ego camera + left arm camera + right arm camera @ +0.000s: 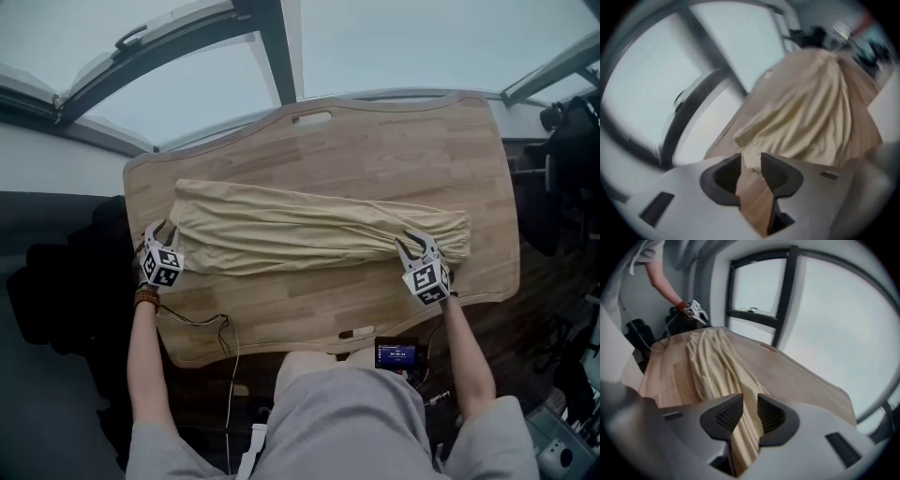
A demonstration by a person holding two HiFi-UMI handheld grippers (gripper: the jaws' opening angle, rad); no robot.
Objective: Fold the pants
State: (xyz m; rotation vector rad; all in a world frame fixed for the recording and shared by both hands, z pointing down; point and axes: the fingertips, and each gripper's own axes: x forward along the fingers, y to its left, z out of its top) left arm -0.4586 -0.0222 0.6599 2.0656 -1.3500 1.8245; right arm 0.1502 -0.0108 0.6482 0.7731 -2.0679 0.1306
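Observation:
Beige pants [300, 234] lie stretched in a long creased band across the wooden table [394, 141]. My left gripper [156, 232] is at their left end, and in the left gripper view the corner of the pants [811, 112] fills the narrow gap at the tips of the left gripper [751, 161]. My right gripper [418, 242] is at the right end, near the table's front edge. In the right gripper view a fold of the pants [712, 362] runs up between the pads of the right gripper [750, 404], pinched. The left gripper [696, 310] shows far off there.
A small device with a lit screen [397, 353] and a thin cable [202, 323] sit at the table's near edge. Dark equipment [562, 169] stands to the right of the table. Large windows with dark frames [272, 47] lie beyond the far edge.

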